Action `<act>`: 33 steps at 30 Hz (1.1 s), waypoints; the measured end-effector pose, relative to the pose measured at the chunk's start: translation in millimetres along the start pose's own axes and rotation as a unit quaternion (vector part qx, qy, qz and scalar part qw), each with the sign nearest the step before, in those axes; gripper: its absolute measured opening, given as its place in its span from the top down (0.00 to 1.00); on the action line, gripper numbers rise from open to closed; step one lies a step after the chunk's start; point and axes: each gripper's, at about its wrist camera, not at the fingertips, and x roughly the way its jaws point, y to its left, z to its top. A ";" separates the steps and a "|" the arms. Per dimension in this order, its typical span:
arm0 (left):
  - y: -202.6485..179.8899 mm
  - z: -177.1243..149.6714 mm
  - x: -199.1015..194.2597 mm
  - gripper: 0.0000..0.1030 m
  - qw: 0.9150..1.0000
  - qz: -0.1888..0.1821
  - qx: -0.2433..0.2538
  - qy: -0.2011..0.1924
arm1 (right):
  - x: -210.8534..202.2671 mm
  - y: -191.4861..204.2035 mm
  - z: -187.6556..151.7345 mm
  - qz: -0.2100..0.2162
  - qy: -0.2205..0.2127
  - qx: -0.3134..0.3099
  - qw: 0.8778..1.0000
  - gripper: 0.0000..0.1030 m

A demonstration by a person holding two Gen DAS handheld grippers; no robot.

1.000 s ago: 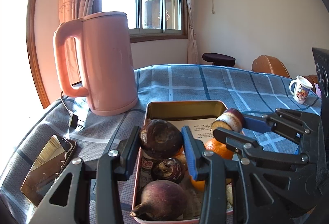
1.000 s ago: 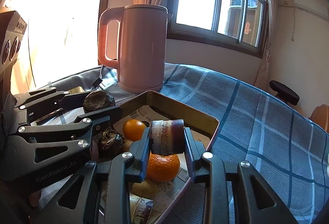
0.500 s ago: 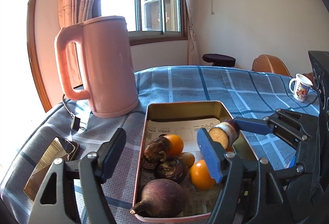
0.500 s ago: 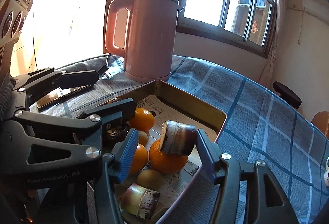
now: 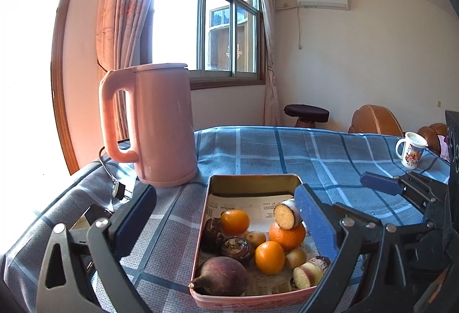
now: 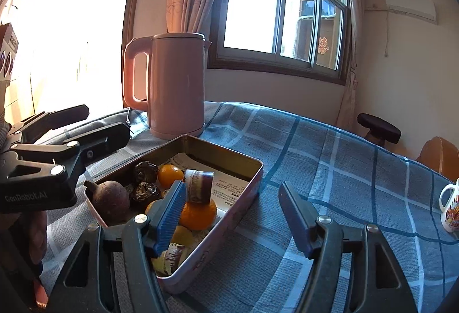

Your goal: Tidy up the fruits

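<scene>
On my left wrist view, the left gripper (image 5: 226,209) is spread wide, holding nothing, above the tin tray (image 5: 252,179) of fruits; a cut sugarcane piece (image 5: 285,216) rests on an orange (image 5: 287,235).

On my right wrist view, the right gripper (image 6: 232,212) is spread too, empty, straddling the tray's (image 6: 243,192) near wall, beside the pink kettle (image 6: 178,86).

Open jaws, sugarcane piece (image 6: 200,187) atop orange (image 6: 198,214) — tin (image 6: 229,215)
</scene>
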 end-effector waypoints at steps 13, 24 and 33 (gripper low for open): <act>-14.8 2.5 -7.3 0.02 1.000 -0.002 0.016 -0.009 | -25.6 -21.9 2.2 -0.021 -0.031 0.031 0.999 0.27; -20.9 1.4 -9.4 0.02 1.000 -0.003 0.022 -0.008 | -32.3 -26.3 -0.6 -0.024 -0.040 0.036 0.998 0.27; -23.5 0.1 -8.6 0.02 1.000 -0.002 0.026 -0.007 | -35.1 -29.3 -3.3 -0.024 -0.043 0.042 0.998 0.26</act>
